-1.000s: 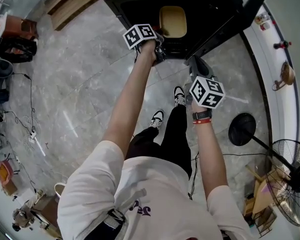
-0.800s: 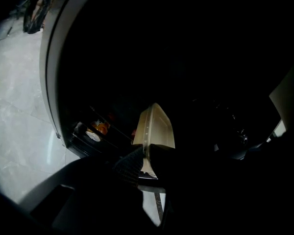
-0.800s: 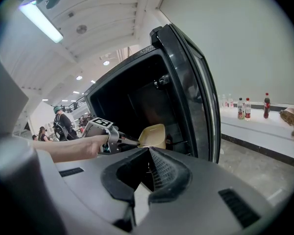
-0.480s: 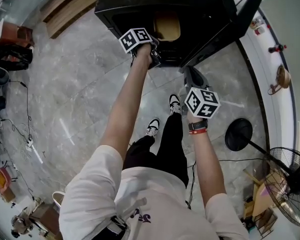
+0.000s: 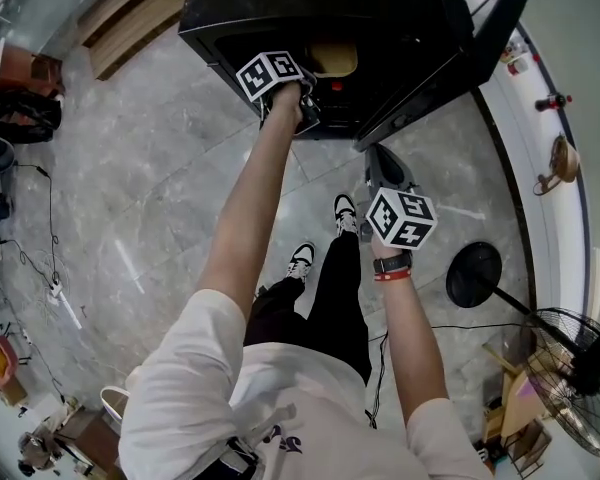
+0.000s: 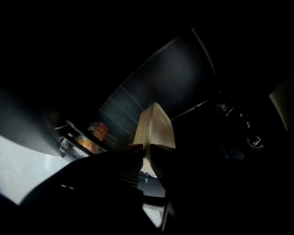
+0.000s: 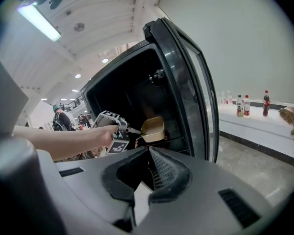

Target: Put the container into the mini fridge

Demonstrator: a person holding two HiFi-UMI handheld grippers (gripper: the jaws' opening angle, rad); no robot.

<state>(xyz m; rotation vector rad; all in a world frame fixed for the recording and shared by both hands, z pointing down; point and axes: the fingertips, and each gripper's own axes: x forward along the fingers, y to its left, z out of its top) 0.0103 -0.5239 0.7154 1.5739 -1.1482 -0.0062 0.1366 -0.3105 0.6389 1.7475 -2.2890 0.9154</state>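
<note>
Container: tan, shallow, rounded corners; entered last below, since the items run by size.

1. Mini fridge. Black cabinet standing on a grey stone floor, with a dark cavity facing the person. It serves as the landmark for every entry.

2. Door. Glass-fronted and swung wide open on the fridge's right side, leaving the mouth clear.

3. Right gripper. It is outside the fridge, short of the mouth and just below the free edge of the door. Its jaws meet at the tips with nothing between them.

4. Left gripper. It is at the fridge mouth, with its tips past the front edge and inside the cavity. The jaws are pinched on the near rim of the container.

5. Container, as above. It is inside the front of the fridge cavity, carried at the end of the left gripper. It lies straight ahead of those jaws, and its long axis continues the gripper's line into the fridge. It sits low over a shelf line, but whether its base touches cannot be told.

Note: the left hand is by far the nearer. Judged from this, setting down calls for a short push inward and a lowering before the jaws part.
</note>
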